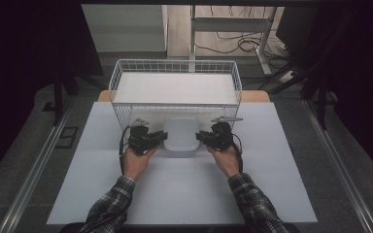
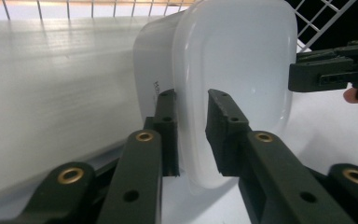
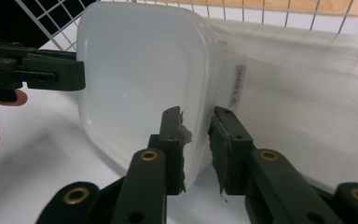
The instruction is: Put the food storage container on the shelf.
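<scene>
High view: I logged a white plastic container (image 1: 180, 137) sitting on the white table sheet (image 1: 184, 194), just in front of the white wire basket (image 1: 175, 87) and touching or nearly touching its front wall; I could not tell which. The left gripper (image 1: 161, 138) met the container's left edge and the right gripper (image 1: 200, 137) its right edge, each held in a hand, plaid sleeves entering from below. Left gripper view: the container (image 2: 235, 60) stood against the basket wires (image 2: 321, 14), and my two black jaws straddled its rim, one on the outer wall, one on the inner face, narrowly parted with the rim between them. The inner jaw looked slightly off the plastic, so I could not confirm a firm clamp. The other gripper (image 2: 292, 74) reached the far rim. Right gripper view: the container (image 3: 140, 74) again lay before the basket (image 3: 51, 18); the jaws bracketed its near rim, close-set, left jaw against the plastic, small gap at the right one. The left gripper (image 3: 81, 74) touched the opposite edge.
</scene>
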{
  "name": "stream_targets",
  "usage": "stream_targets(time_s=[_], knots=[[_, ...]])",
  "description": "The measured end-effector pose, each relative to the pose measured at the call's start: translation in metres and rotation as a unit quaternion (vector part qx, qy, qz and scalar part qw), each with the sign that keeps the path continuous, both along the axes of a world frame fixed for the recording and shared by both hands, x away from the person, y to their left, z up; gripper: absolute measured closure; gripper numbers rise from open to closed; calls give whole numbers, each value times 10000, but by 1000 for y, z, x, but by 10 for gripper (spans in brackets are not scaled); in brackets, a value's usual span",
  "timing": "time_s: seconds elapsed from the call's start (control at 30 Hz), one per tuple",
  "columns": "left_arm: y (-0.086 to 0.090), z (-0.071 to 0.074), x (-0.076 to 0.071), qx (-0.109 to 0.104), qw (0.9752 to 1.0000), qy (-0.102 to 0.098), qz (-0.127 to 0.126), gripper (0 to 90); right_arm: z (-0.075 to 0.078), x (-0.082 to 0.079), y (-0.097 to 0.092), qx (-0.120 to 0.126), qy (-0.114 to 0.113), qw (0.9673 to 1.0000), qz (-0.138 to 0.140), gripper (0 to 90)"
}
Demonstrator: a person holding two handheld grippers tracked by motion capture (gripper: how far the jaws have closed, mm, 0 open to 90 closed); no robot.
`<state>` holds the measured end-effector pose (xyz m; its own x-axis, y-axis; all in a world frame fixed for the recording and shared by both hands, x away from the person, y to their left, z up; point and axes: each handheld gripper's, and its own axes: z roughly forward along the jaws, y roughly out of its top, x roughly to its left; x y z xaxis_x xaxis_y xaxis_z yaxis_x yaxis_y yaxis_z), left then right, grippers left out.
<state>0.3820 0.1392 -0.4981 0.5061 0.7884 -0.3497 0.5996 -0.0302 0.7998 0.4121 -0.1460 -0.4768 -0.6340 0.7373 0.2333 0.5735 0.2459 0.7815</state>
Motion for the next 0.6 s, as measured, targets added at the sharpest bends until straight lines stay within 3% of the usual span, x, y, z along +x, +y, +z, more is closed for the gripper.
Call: stream_targets(time_s=[0.17,0.4,0.5,0.6], knots=[[-3,1,7,155,9997,-106,139,667,0,6,5,-91,-158,9998,-113,659],[-1,1,18,183,9990,-228,352,544,1,14,7,-110,-369,9989,-284,616],[-2,5,21,402,9974,-312,520,483,4,16,10,-234,-514,9979,-321,611],[1,7,18,457,9971,-338,504,433,10,14,8,-180,-580,9977,-285,610]])
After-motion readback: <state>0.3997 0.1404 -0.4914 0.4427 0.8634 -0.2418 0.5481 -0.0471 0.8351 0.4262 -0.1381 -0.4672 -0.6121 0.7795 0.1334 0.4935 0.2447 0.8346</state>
